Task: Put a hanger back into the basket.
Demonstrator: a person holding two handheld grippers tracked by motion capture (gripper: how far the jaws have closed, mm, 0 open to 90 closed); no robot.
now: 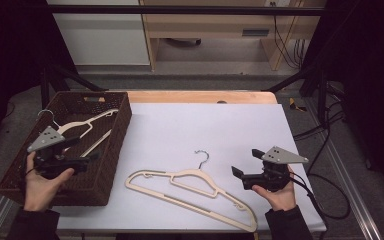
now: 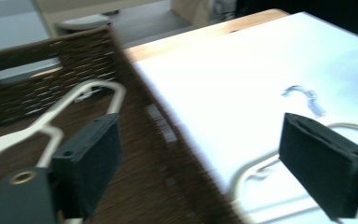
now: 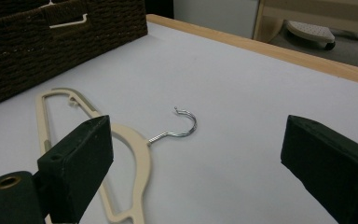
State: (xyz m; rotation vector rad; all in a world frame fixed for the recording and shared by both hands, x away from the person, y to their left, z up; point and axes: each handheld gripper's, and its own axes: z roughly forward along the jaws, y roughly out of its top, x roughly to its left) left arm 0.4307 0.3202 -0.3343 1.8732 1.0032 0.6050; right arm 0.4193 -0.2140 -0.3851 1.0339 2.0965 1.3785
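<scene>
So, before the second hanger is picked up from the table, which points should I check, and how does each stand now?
1. Left gripper open, nothing between jaws: ok.
2. Right gripper open, nothing between jaws: ok.
3. First hanger lies inside basket: ok.
4. Second hanger flat on table, nothing on it: ok.
5. Its hook free, touching nothing: ok.
6. Room left in basket: cannot tell.

Both hands come in from the bottom, each gripping a black two-jaw tool with a grey three-cornered plate on top. The left tool (image 1: 82,150) is held level, jaws wide apart with nothing between them, pointing toward the right one. The right tool (image 1: 247,162) sits low in the palm, jaws spread wide too, empty, aimed back leftward.
</scene>
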